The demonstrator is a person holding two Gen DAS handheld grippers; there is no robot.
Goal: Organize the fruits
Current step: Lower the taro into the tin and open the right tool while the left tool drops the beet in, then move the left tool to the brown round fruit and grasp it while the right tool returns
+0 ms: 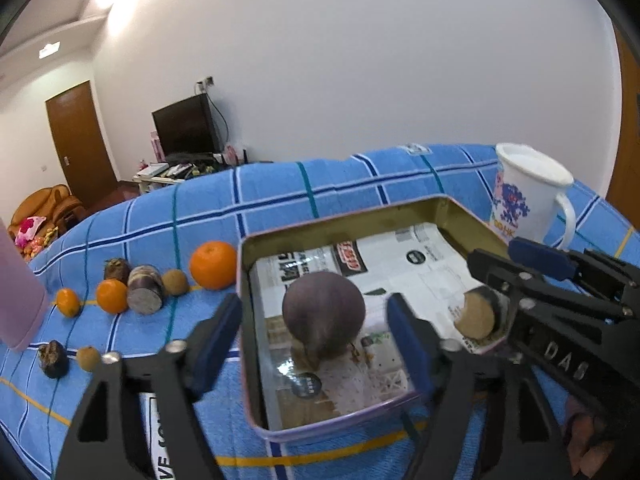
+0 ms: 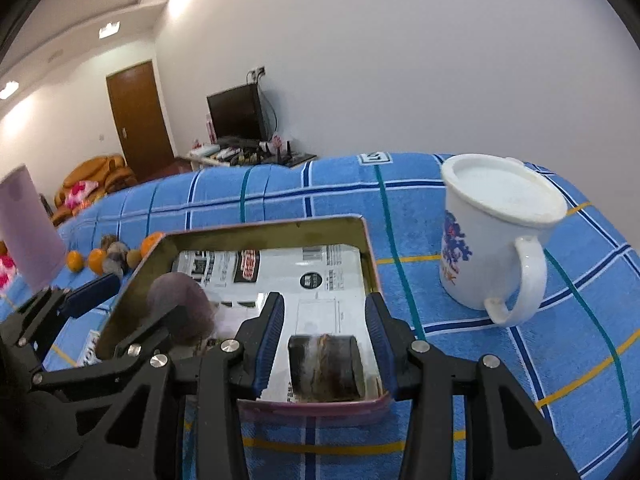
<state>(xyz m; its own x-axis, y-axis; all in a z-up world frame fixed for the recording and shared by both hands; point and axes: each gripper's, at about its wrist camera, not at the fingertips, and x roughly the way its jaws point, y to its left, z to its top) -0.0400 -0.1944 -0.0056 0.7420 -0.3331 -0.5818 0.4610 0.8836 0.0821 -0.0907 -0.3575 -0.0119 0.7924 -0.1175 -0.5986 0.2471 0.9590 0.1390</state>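
Two grippers: both are hovering over the open metal tin that is sitting on the blue checked cloth.
Left gripper: its fingers are standing wide apart, the near tin wall passing between them; they are gripping nothing.
Purple round fruit: it is lying loose on the printed paper lining inside the tin, between the left fingers and a little beyond their tips, touching neither pad as far as the view shows.
Right gripper: its fingers are standing at a moderate gap over the tin's near right corner.
Cut cane piece: it is lying on its side in the tin between the right fingers, with clear gaps to both pads.
Loose fruit: outside the left gripper's left finger, a large orange is sitting just beside the tin wall; further out, two small oranges, a second cane piece, brown round fruits and dark rough ones are lying in rows on the cloth.
White mug: it is standing on the cloth beyond the right gripper's right finger, apart from the tin, handle facing the camera.
Pink box: it is standing at the far left edge.
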